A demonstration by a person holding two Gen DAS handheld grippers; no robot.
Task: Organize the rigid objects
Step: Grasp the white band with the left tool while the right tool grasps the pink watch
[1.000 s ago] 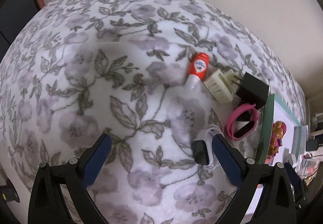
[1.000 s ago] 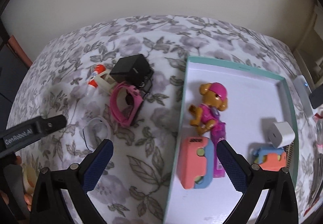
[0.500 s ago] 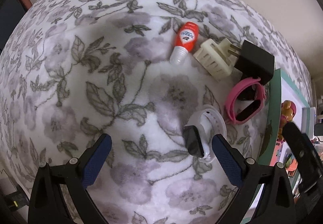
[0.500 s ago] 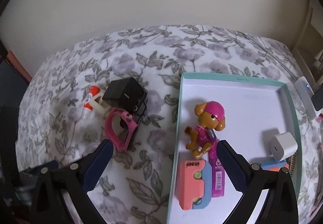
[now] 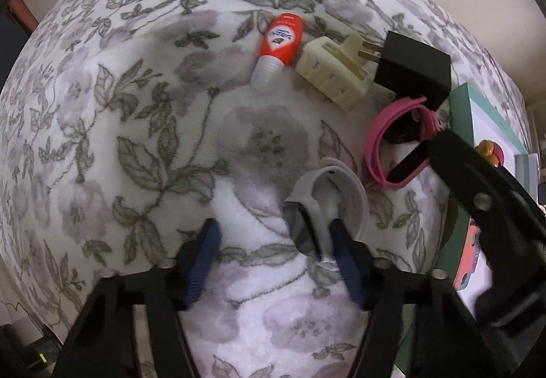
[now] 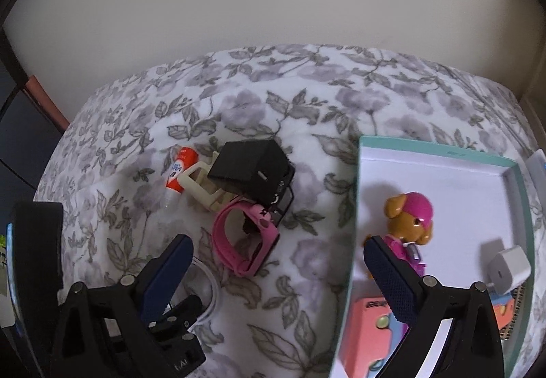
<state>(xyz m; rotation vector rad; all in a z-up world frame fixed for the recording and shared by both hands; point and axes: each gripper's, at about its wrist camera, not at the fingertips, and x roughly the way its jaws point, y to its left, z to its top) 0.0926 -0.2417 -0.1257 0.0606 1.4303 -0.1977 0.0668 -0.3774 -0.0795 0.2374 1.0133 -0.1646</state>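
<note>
A white smartwatch (image 5: 327,204) lies on the floral blanket (image 5: 136,139). My left gripper (image 5: 274,258) points straight down over it and its jaws are closing. The watch's dark face (image 5: 302,231) stands between them, against the right pad (image 5: 344,262); the left pad (image 5: 201,258) is still clear of it. In the right wrist view only part of the watch's white band (image 6: 210,289) shows behind the left gripper. My right gripper (image 6: 279,279) hovers open and empty, between the pink watch (image 6: 245,241) and the teal tray (image 6: 443,151).
A red glue bottle (image 5: 279,40), a cream plug adapter (image 5: 334,74) and a black charger (image 5: 413,71) lie clustered behind the pink watch. The tray holds a dog figure (image 6: 409,217), a white charger cube (image 6: 508,269) and a pink-and-blue toy (image 6: 372,337). A wall runs behind.
My left gripper sank over the white watch and its jaws narrowed around the watch face. My right gripper drew back from the tray and its finger came into the left wrist view.
</note>
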